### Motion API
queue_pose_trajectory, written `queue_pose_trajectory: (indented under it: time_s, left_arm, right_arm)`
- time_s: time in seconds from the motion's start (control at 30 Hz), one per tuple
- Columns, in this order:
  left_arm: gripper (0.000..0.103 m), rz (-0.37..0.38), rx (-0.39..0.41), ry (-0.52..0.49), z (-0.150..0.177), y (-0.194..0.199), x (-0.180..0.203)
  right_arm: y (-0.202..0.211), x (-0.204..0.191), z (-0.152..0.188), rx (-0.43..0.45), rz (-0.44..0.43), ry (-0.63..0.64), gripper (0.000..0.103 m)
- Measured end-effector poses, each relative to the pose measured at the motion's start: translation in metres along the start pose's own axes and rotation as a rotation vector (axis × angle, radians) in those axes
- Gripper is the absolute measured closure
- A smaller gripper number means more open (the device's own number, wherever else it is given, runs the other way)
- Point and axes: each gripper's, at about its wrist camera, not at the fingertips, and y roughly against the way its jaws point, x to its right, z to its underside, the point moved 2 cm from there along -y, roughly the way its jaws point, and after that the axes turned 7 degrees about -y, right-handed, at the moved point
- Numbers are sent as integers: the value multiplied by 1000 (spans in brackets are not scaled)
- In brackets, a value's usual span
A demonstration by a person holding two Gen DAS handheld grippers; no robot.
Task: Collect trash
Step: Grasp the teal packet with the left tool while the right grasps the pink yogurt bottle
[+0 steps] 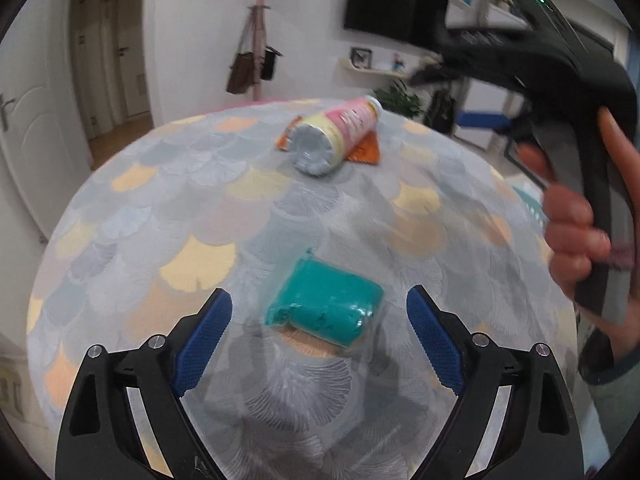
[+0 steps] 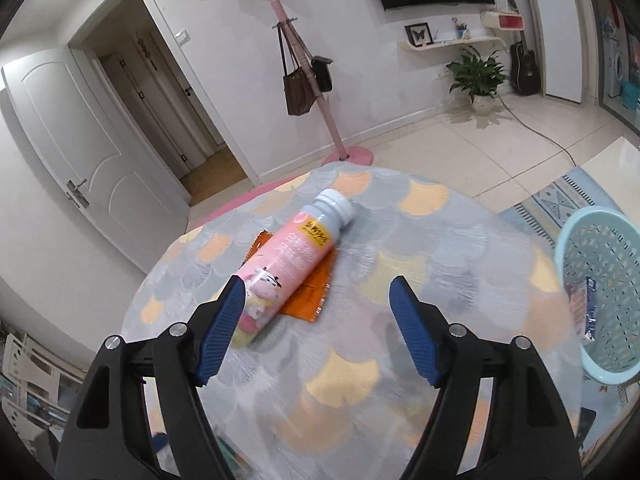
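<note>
A teal packet in clear wrap (image 1: 325, 305) lies on the patterned round table (image 1: 160, 216), just ahead of my open, empty left gripper (image 1: 319, 304). Farther back a pink bottle (image 1: 334, 136) lies on its side on an orange wrapper (image 1: 366, 152). In the right wrist view the same pink bottle (image 2: 290, 264) lies on the orange wrapper (image 2: 310, 294), its base by the left fingertip of my open, empty right gripper (image 2: 318, 292). The right gripper's body, held by a hand (image 1: 572, 216), shows at the right of the left wrist view.
A light blue perforated basket (image 2: 600, 292) stands past the table's right edge with a wrapper inside. A pink coat stand (image 2: 316, 80) with bags, an open door (image 2: 80, 160) and a potted plant (image 2: 478, 76) are beyond the table.
</note>
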Motion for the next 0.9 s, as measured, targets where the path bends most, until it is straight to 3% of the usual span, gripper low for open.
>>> queue_pose_trajectory:
  time_s: [0.07,0.13,0.3,0.53,0.63,0.9]
  left_arm:
    - [18,7,-32,-19,0,-10,4]
    - [29,1,-52,-32,1,-15,6]
    - [46,2,-53,-37,3,-15,4]
    - [47,-11,1,45,-4,-11,-23]
    - [47,34,35,88,-2,-5,-31]
    - [47,60,36,51,1,-4,-20]
  right_arm:
    - [-9,-4,-3,-23,-1,1,32]
    - [-20,-7,-5,-42,-1,-10,32]
    - [-44,-4,-6,-106,-1,-68,32]
    - [-67,-6,-12,-149,-13,-142,32]
    - [-80,-13,-13,-183,-14,-167,32]
    - [-120,-32,-11,-254,8,-192,32]
